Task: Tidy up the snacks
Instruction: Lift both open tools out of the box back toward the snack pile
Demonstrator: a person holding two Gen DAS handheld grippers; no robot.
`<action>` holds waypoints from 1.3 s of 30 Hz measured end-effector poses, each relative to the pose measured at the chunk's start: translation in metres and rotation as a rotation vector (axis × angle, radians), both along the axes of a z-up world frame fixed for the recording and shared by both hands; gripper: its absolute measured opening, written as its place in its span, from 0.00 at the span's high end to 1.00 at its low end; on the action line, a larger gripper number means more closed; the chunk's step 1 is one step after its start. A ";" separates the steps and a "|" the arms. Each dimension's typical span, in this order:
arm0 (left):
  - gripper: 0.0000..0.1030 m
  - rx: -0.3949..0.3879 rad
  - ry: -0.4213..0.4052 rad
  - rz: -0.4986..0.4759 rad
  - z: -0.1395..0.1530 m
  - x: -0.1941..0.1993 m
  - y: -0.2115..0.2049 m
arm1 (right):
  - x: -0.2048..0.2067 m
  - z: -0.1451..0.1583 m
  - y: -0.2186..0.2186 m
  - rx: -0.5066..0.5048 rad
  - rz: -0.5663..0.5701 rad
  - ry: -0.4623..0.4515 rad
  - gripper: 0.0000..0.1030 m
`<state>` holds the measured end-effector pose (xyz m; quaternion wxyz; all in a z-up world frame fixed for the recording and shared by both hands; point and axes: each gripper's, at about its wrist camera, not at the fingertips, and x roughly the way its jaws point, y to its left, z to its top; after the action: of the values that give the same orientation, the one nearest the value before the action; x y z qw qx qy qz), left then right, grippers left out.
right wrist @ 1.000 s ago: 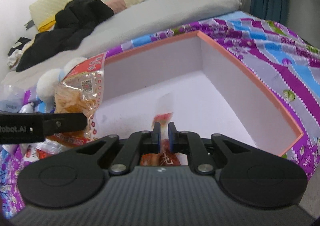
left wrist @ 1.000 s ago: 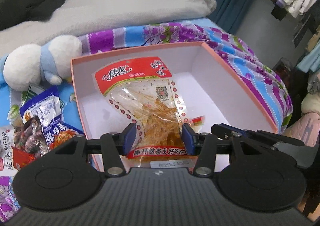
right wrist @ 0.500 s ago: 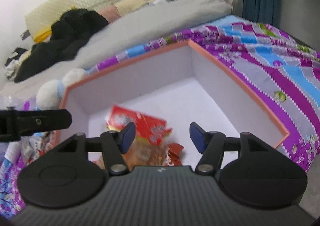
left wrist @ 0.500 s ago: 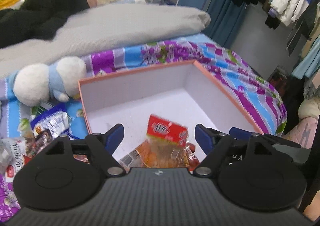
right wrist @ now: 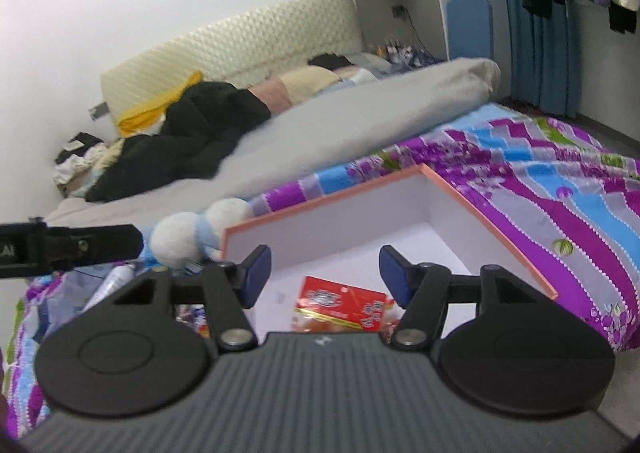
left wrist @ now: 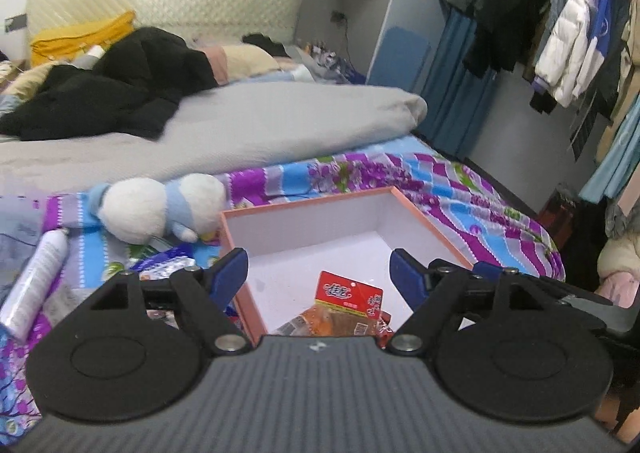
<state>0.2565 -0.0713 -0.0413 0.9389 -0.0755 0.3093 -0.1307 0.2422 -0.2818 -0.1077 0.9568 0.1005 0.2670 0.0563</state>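
Note:
A pink-rimmed box [left wrist: 312, 203] with a white inside sits on the flowered bedspread; it also shows in the right wrist view [right wrist: 320, 199]. A red-topped snack packet [left wrist: 346, 309] lies in its near part, also seen in the right wrist view [right wrist: 340, 303]. My left gripper [left wrist: 320, 273] is open and empty above the box's near edge. My right gripper [right wrist: 325, 271] is open and empty above the packet. More snack packets [left wrist: 168, 259] lie left of the box, partly hidden by my left fingers.
A white and blue plush toy [left wrist: 156, 209] lies just left of the box's far corner. A silver can [left wrist: 36, 285] lies at far left. A grey quilt [left wrist: 240, 129] and black clothes [left wrist: 120, 85] fill the bed behind. Coats [left wrist: 568, 45] hang at right.
Both grippers opened and let go of their packets, which now lie in the box. Both grippers rose and drew back, so more of the room shows.

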 end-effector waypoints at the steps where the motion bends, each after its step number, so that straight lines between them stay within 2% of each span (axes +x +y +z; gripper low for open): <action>1: 0.21 -0.002 -0.007 0.008 0.003 -0.007 0.005 | -0.005 0.003 0.003 0.004 0.009 -0.011 0.39; 8: 0.21 -0.011 -0.042 0.060 0.012 -0.056 0.040 | -0.037 0.018 0.027 0.003 0.060 -0.070 0.39; 14: 0.21 -0.017 -0.051 0.110 0.009 -0.101 0.069 | -0.064 0.017 0.050 0.009 0.106 -0.084 0.39; 29: 0.21 -0.061 0.010 0.234 -0.031 -0.191 0.118 | -0.128 -0.007 0.099 -0.018 0.270 -0.076 0.39; 39: 0.21 -0.048 0.033 0.286 -0.055 -0.233 0.132 | -0.164 -0.028 0.116 -0.024 0.338 -0.059 0.39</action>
<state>0.0239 0.0605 -0.0967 0.9407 -0.1434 0.3075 -0.0014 0.0784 -0.1660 -0.1353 0.9422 0.0410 0.2526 0.2163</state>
